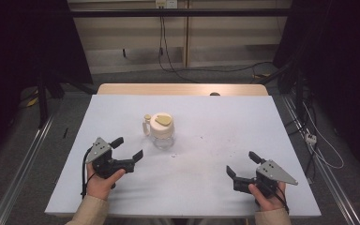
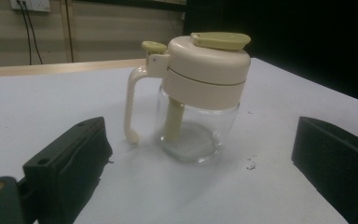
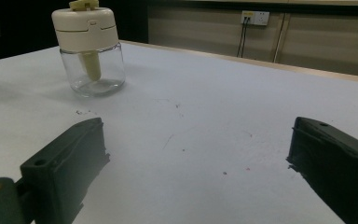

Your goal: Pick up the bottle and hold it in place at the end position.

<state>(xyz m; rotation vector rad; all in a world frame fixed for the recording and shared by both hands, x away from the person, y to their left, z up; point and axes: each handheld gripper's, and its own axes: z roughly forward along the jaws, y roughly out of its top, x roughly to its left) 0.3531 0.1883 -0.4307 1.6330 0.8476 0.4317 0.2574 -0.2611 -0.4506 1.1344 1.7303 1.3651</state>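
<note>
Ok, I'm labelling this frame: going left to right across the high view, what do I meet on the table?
Left gripper → glass jar with cream lid → right gripper.

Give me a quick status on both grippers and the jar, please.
Left gripper open, near the glass jar, not touching. Right gripper open, farther off. Jar upright, cream lid on. Nothing in the way.

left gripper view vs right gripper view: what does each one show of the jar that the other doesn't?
Left gripper view: the jar's cream side handle and the small knob above it, seen close between that gripper's open jaws. Right gripper view: the jar farther off at upper left, its handle hidden, and a double wall socket with two cables. Both: cream lid, clear glass body, inner tube, white table, open black jaws.
</note>
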